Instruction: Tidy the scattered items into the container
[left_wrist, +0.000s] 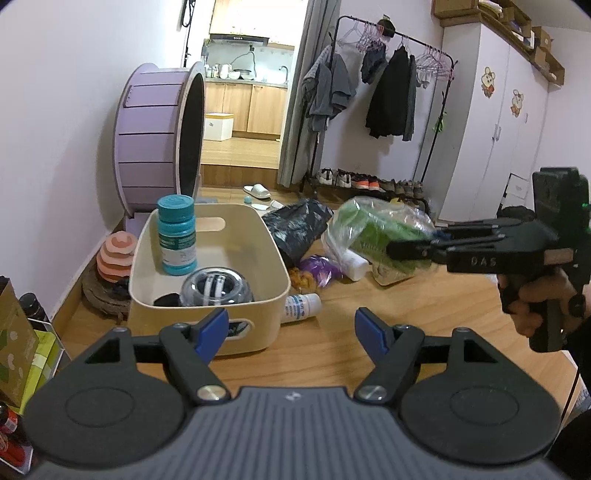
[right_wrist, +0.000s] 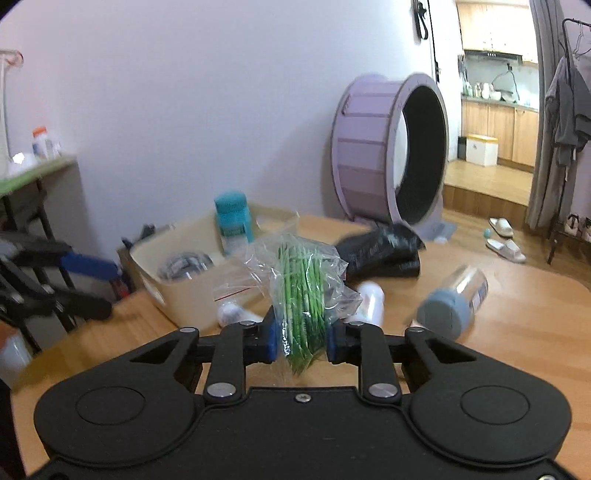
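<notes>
between the blue pads of the right gripper (right_wrist: 301, 345), the right wrist view shows a clear plastic bag of green sticks (right_wrist: 304, 295) pinched and lifted off the wooden desk (right_wrist: 517, 332), with a grey-capped clear bottle (right_wrist: 452, 301) lying near it that the left wrist view does not show. from the left wrist view, the left gripper (left_wrist: 291, 330) stands spread and empty just before the cream plastic container (left_wrist: 210, 273), which holds an upright teal bottle (left_wrist: 176, 234) and a clear ball-shaped gadget (left_wrist: 218, 286).

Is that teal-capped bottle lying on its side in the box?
No, the teal-capped bottle stands upright inside the cream box, beside a clear plastic ball.
</notes>
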